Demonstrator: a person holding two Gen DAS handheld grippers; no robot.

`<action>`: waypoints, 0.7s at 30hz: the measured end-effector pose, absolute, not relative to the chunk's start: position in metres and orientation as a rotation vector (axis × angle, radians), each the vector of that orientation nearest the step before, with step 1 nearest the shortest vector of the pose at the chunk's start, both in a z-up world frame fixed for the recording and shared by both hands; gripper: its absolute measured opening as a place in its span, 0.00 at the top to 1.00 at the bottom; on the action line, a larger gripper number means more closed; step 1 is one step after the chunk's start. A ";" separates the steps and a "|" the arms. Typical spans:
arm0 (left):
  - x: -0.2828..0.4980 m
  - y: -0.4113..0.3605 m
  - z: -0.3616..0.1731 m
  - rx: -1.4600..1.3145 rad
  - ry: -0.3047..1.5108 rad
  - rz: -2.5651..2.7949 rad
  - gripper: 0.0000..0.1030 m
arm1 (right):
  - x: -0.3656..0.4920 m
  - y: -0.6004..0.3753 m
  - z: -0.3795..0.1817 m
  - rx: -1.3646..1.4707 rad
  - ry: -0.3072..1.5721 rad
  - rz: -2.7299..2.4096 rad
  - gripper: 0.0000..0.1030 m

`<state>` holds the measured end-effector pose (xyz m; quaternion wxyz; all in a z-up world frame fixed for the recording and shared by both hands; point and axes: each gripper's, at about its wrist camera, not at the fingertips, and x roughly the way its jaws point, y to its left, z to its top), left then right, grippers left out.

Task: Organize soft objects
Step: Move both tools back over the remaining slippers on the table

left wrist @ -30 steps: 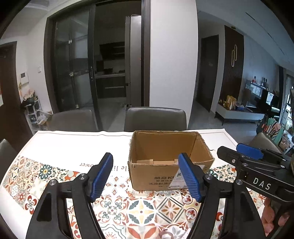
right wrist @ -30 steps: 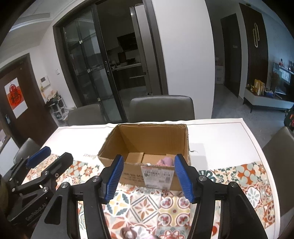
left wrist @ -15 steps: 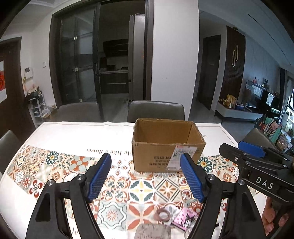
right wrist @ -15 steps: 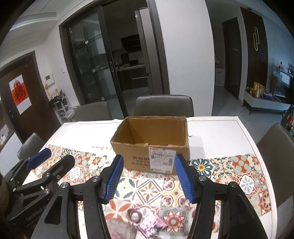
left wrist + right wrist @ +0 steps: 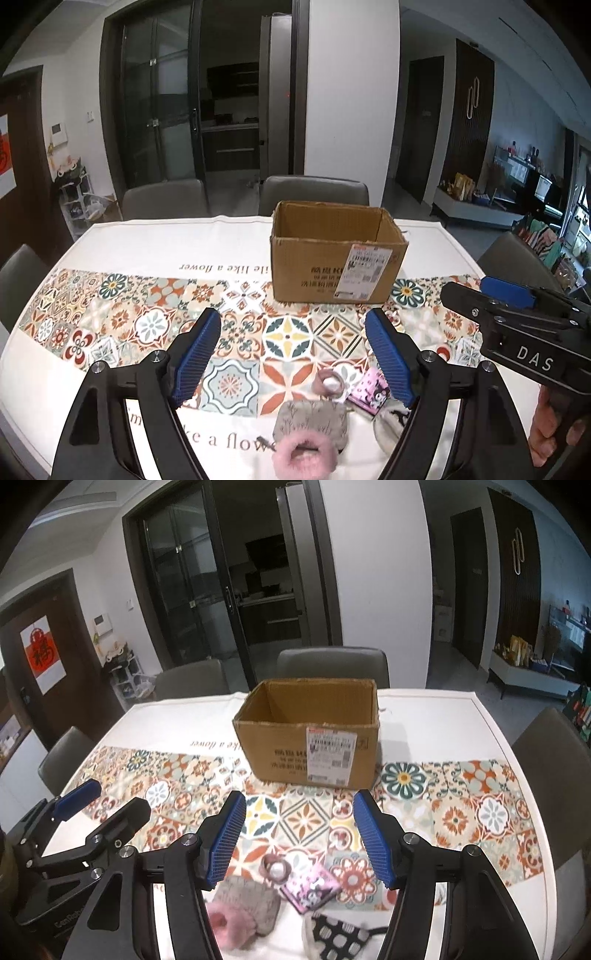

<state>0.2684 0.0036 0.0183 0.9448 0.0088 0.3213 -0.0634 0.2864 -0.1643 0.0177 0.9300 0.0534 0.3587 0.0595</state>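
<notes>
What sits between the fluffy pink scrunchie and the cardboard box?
In the left wrist view: a grey knitted piece, then a mauve scrunchie, then bare tiled cloth up to the box.

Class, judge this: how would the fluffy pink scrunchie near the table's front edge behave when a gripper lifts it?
The pink scrunchie looks furry and ring-shaped, so it is probably light and squashy. It would likely sag, not roll.
</notes>
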 end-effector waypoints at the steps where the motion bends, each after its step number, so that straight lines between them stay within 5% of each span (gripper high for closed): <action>1: 0.266 0.004 0.017 0.021 0.657 -0.129 0.21 | 0.284 -0.163 0.016 0.110 0.741 0.121 0.40; 21: 0.228 0.007 -0.029 0.041 0.784 -0.150 0.16 | 0.245 -0.154 -0.032 0.097 0.915 0.108 0.40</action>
